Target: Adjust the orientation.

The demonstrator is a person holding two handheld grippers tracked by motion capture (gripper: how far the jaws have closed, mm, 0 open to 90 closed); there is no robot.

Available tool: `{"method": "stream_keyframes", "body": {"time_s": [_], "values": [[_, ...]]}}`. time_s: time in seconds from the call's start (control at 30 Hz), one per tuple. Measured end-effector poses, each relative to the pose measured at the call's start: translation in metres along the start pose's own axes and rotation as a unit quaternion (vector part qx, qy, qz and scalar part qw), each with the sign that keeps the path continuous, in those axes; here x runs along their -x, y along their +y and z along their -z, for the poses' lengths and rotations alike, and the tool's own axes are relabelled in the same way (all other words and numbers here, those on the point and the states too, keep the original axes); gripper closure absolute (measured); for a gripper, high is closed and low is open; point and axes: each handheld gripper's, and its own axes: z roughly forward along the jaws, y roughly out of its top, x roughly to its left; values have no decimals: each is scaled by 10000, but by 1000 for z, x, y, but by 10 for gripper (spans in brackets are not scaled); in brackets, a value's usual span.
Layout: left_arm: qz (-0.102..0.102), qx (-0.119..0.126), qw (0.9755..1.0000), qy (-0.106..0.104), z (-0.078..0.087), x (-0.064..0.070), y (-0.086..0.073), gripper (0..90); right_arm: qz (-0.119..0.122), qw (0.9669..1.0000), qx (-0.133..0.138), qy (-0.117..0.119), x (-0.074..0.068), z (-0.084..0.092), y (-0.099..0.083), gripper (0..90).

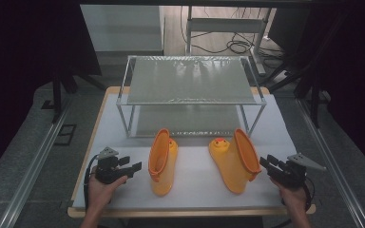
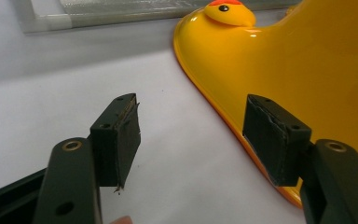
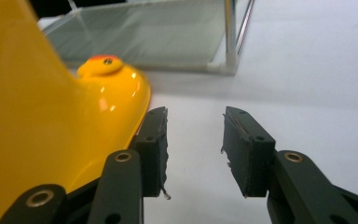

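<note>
High view: both claws spread, nothing pinched, left claw (image 1: 134, 167) just left of left boot (image 1: 163, 164), right claw (image 1: 267, 164) beside right boot (image 1: 235, 159).

The high view looks forward and down from above the near edge of the white-topped desk (image 1: 190, 187). Each claw-mounted view sits low, very near a glossy yellow duck-faced rubber boot (image 2: 279, 60), facing twelve o'clock; both share the metal-framed glass shelf (image 3: 168, 32).
</note>
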Motion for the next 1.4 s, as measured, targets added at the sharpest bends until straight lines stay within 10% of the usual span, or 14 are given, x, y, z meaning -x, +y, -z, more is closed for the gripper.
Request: {"method": "stream_keyframes", "body": {"time_s": [0.4, 0.63, 0.97, 1.4], "values": [[-119, -67, 9999, 84, 0, 12, -9, 583, -110, 9997, -101, 214, 16, 1, -9, 504], [-321, -106, 9994, -29, 1, 20, -5, 891, -179, 9996, -134, 167, 25, 2, -15, 491], [-892, -623, 9928, -494, -10, 55, -19, 900, -185, 9997, -58, 135, 17, 3, -11, 491], [-1034, -771, 9870, -960, -32, 73, -10, 900, -238, 9996, -34, 132, 17, 1, -7, 494]]}}
